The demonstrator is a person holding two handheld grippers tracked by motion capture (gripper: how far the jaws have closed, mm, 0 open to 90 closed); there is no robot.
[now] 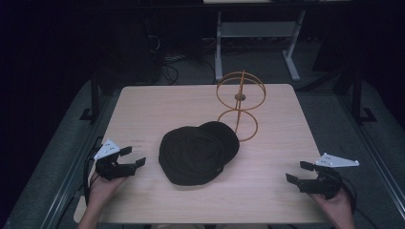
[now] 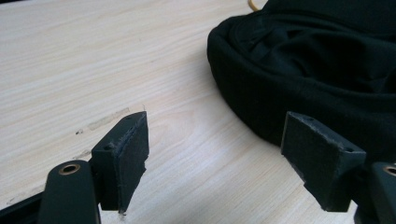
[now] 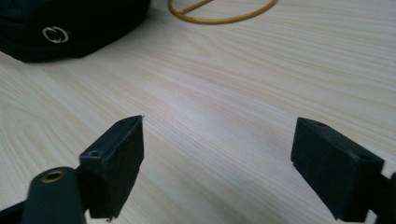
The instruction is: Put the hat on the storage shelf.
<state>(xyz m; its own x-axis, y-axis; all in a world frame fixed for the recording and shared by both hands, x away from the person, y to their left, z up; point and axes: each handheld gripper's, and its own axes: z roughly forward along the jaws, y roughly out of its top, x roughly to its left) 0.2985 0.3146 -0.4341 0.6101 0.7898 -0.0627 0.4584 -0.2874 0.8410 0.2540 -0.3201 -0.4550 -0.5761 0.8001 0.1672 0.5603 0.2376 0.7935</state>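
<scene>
Black cap point(image 1: 198, 155) touches wire stand point(image 1: 240, 106) (table point(image 1: 286, 191) bare around)

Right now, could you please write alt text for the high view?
A black cap lies mid-table on a light wooden table, beside a yellow wire stand. The left gripper and right gripper rest near the front corners, both open and empty.

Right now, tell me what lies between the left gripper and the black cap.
Nothing but bare wood: in the high view the left gripper and the black cap are parted by an empty strip of table. The left gripper view shows the same.
</scene>
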